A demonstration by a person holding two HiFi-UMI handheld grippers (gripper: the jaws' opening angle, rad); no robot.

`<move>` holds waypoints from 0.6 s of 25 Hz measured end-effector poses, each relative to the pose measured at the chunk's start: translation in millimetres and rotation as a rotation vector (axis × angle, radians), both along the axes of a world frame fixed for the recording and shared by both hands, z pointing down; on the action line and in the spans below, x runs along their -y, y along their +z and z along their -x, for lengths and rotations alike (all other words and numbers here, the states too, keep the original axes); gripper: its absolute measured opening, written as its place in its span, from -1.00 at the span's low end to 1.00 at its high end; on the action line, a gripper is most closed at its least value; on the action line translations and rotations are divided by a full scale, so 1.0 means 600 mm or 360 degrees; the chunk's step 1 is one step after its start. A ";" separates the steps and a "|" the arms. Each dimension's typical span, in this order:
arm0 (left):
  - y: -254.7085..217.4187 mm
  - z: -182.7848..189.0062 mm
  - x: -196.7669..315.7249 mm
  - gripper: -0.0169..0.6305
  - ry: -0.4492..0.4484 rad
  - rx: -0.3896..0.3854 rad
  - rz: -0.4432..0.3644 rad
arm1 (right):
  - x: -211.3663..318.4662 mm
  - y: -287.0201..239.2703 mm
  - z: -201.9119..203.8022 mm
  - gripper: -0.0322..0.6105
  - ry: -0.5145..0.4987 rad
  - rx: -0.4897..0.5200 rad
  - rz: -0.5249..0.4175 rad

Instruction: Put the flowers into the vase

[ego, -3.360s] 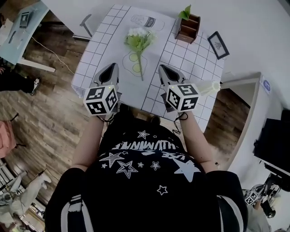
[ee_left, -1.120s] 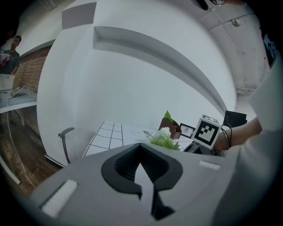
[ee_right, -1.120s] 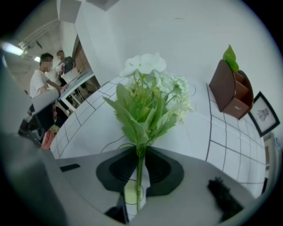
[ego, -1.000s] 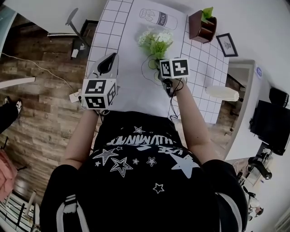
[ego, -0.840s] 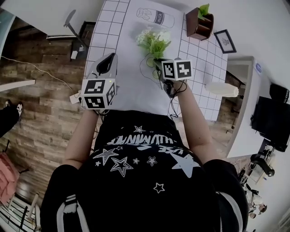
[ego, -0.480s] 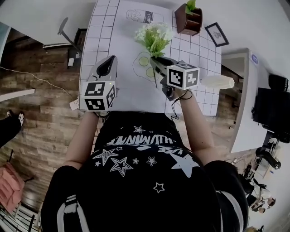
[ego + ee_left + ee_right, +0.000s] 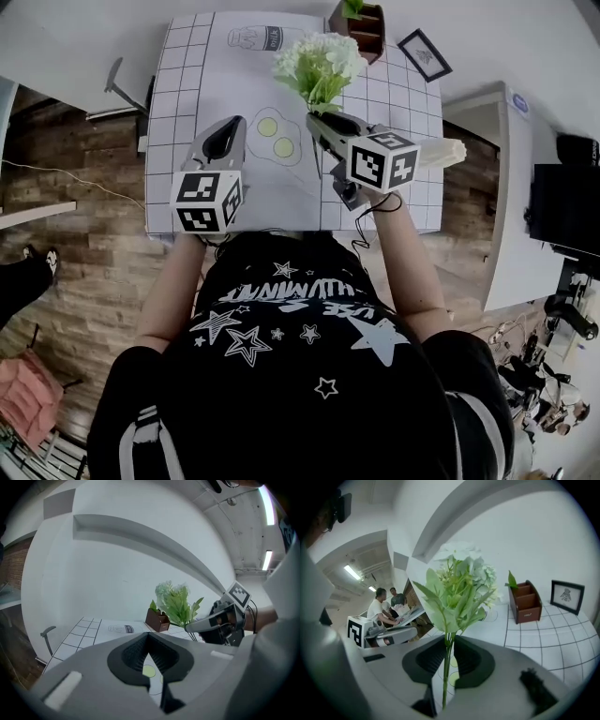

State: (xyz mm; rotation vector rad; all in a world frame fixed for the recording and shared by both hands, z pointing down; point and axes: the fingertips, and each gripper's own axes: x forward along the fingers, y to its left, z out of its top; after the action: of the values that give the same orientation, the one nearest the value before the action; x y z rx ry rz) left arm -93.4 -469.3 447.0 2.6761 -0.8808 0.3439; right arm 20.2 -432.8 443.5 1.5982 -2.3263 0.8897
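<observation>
The flowers (image 7: pixel 319 64), a bunch of white blooms and green leaves on one thin stem, are lifted off the table. My right gripper (image 7: pixel 319 122) is shut on the stem. In the right gripper view the stem (image 7: pixel 446 667) runs upright between the jaws and the blooms (image 7: pixel 464 573) rise above them. My left gripper (image 7: pixel 225 136) hovers over the table to the left of the flowers, shut and empty. Its closed jaws (image 7: pixel 149 644) hold nothing, and beyond them are the flowers (image 7: pixel 176 604) and the right gripper (image 7: pixel 220 620). A white ribbed vase (image 7: pixel 442 152) stands at the table's right edge.
The table (image 7: pixel 178 112) has a white grid cloth and a paper sheet (image 7: pixel 281 173) with a drawn milk bottle and two yellow-green circles. A brown wooden box (image 7: pixel 361 28) with a small plant and a framed picture (image 7: pixel 424 54) stand at the far side. Two people (image 7: pixel 386 604) sit far behind.
The right gripper has risen and tilted up with the flowers, lifting them off the paper. The left gripper has shifted a little, still shut and empty.
</observation>
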 end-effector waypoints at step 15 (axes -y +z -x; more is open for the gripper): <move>-0.100 -0.222 -0.110 -0.92 0.0131 -0.0065 -0.0170 | -0.119 -0.234 -0.162 -0.71 0.0000 0.0003 -0.0475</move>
State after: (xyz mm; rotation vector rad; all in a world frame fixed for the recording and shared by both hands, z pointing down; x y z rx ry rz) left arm 40.0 -403.2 386.9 2.8126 -0.8001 0.2667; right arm 117.4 -361.3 303.1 1.7025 -2.5569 0.5629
